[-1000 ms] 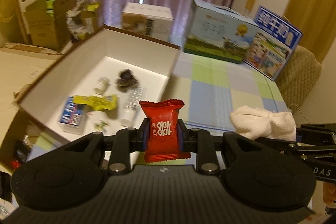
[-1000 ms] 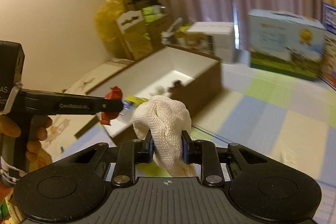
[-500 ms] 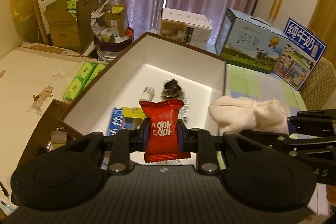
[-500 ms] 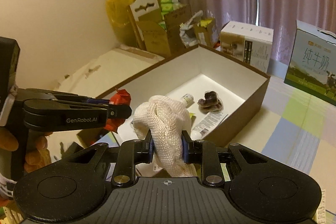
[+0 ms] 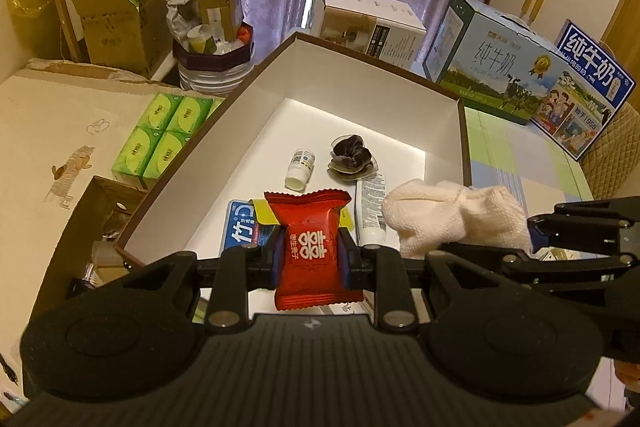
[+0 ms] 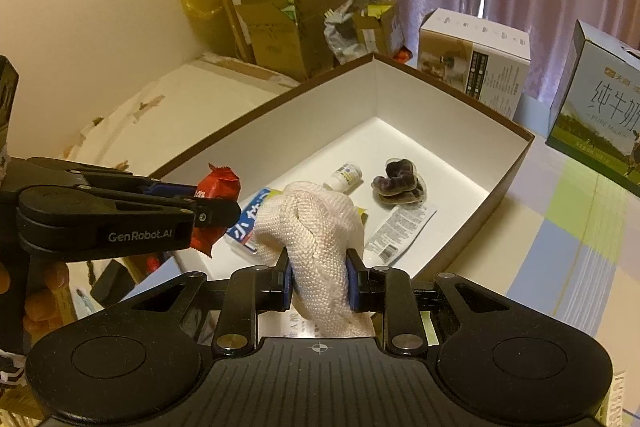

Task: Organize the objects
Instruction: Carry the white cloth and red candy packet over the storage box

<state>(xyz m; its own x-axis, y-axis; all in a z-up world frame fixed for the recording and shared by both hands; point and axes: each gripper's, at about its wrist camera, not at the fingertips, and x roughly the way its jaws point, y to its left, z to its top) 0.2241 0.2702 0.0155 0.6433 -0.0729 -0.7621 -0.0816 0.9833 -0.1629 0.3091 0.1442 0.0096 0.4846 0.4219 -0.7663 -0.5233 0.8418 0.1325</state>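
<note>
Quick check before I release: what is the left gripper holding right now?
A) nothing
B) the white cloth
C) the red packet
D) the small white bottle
C: the left gripper is shut on the red packet, over the box; the cloth is in the right gripper.

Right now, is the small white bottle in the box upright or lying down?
Lying down. The small white bottle rests on its side on the box floor, cap toward the camera, beside the dark hair tie.

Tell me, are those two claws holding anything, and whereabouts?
Left gripper pinches a red candy packet across its middle; right gripper squeezes a white cloth near its lower part.
</note>
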